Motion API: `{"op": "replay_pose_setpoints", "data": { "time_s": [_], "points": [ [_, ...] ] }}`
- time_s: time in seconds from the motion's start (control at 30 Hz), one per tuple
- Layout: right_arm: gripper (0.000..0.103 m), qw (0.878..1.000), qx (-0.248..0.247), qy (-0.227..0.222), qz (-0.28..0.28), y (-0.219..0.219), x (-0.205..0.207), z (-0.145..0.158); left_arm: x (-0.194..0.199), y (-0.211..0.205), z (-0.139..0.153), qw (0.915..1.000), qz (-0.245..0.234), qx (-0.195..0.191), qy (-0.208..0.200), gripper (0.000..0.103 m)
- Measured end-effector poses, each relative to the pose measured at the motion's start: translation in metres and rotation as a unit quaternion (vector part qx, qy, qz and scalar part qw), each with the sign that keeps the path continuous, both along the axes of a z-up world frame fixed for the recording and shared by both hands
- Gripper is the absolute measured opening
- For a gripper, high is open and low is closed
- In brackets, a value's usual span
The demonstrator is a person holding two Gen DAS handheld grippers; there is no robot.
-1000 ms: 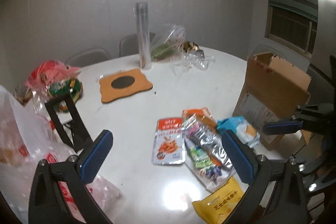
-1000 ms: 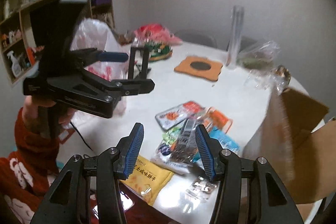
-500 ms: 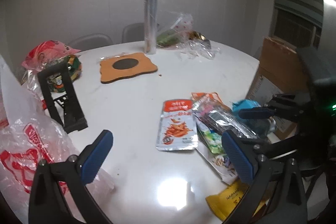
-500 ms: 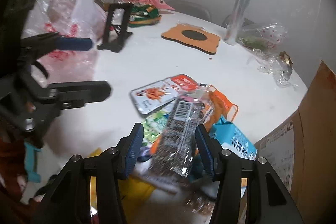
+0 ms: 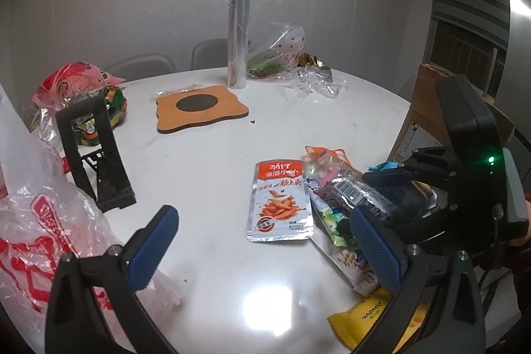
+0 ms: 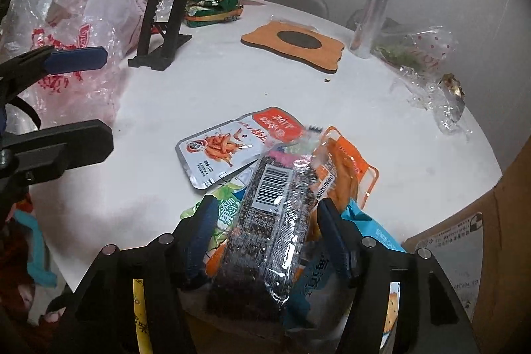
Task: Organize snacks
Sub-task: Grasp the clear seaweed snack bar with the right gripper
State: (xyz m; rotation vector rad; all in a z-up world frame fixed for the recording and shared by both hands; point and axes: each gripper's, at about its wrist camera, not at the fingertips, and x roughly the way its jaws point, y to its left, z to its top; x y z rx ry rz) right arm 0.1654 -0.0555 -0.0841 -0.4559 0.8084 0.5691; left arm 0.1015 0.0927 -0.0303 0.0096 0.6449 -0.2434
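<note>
Black speckled clear-wrapped snack bar [image 6: 265, 221] lies between right gripper [image 6: 265, 238] jaws, now opening, pads apart from it; left gripper [image 5: 265, 246] wide, empty.

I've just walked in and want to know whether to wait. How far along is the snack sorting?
Barely begun. Nothing looks sorted yet: the silver pouch, orange packet and blue packet lie heaped on the table. The right gripper straddles the dark seeded bar, jaws opening, not pressing it. The left gripper hovers open and empty. The whole pile remains.
</note>
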Motion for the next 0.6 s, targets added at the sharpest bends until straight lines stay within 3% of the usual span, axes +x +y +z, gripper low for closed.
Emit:
{"op": "replay_pose_setpoints", "data": {
  "time_s": [0.07, 0.13, 0.4, 0.6],
  "points": [
    [0.053, 1.0, 0.0, 0.004, 0.002, 0.001, 0.0, -0.001, 0.001, 0.0, -0.002, 1.0, 0.0, 0.001, 0.002, 0.102],
    [0.04, 1.0, -0.001, 0.012, 0.006, 0.003, 0.0, -0.002, 0.002, 0.0, -0.004, 1.0, 0.001, 0.002, 0.004, 0.102],
    [0.038, 0.999, 0.025, 0.02, 0.01, -0.001, -0.007, 0.002, 0.005, -0.001, -0.011, 0.9998, -0.009, 0.005, 0.019, 0.102],
    [0.038, 0.998, 0.056, -0.009, 0.004, -0.013, -0.018, 0.027, 0.006, -0.005, -0.013, 0.9994, -0.023, -0.008, 0.024, 0.102]
  ]
}}
